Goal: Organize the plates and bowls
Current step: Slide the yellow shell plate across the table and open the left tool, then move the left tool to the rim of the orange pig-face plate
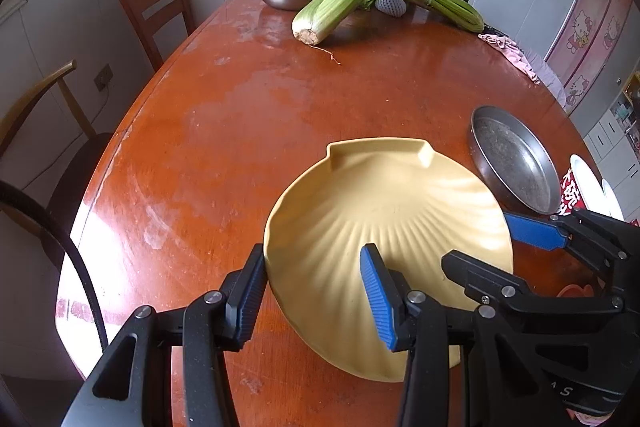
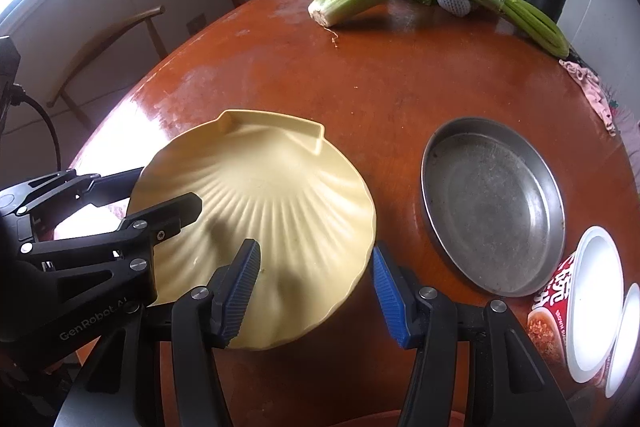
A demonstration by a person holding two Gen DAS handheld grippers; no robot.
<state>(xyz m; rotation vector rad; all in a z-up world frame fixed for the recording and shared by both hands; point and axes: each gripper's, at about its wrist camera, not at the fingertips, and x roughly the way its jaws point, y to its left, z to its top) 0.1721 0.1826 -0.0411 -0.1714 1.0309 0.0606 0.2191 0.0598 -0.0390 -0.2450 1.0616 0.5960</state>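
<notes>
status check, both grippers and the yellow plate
Left gripper and right gripper both open, jaws straddling opposite rims of yellow shell plate. Plate tilted, not clamped. Metal pan sits just right of it.

The desk (image 2: 400,99) is shiny brown wood. The yellow shell plate (image 2: 260,211) looks smooth and matt, like plastic. The round pan (image 2: 492,207) is dull, scratched metal.

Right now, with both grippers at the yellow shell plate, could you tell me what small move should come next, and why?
Probably close both grippers on the yellow shell plate. The left gripper and right gripper each straddle a side of its rim with jaws still open, so neither yet seems to grip it. The metal pan sits beside it.
</notes>
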